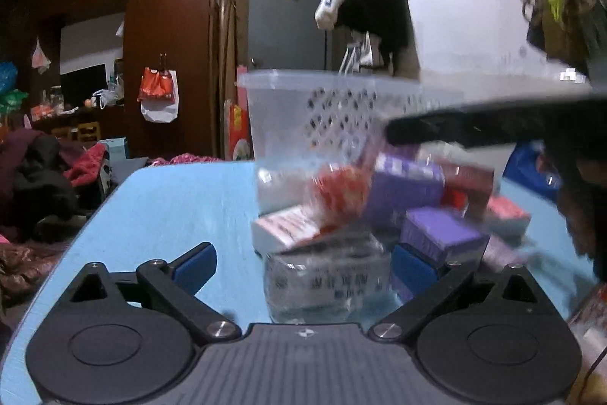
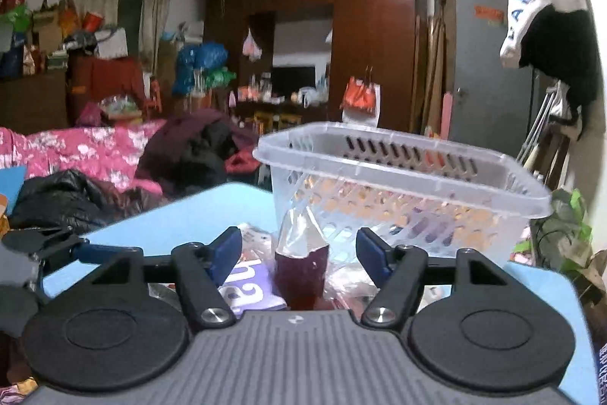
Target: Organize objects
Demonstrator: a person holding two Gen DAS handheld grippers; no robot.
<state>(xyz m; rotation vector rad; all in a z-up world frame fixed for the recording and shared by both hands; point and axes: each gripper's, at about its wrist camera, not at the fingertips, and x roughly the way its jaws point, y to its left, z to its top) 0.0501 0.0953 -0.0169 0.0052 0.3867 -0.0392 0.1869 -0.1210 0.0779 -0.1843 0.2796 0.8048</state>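
Observation:
A pile of small goods lies on the light blue table (image 1: 170, 207) in front of a clear slotted plastic basket (image 1: 341, 109). In the left wrist view the pile holds purple boxes (image 1: 440, 234), a red-and-white box (image 1: 284, 226) and a red crinkly packet (image 1: 337, 192). My left gripper (image 1: 303, 268) is open wide, with a clear printed packet (image 1: 326, 287) between its blue pads, untouched. My right gripper (image 2: 299, 253) is open around a dark maroon pouch with a silver top (image 2: 301, 268); both pads stand clear of it. A purple lettered box (image 2: 246, 285) lies beside the pouch.
The basket (image 2: 402, 177) stands on the table (image 2: 182, 222) just beyond the pile. A black finger of the right gripper (image 1: 455, 128) crosses the left wrist view above the pile. The left gripper (image 2: 57, 245) shows at the far left. Clothes and bedding (image 2: 95, 147) lie beyond the table edge.

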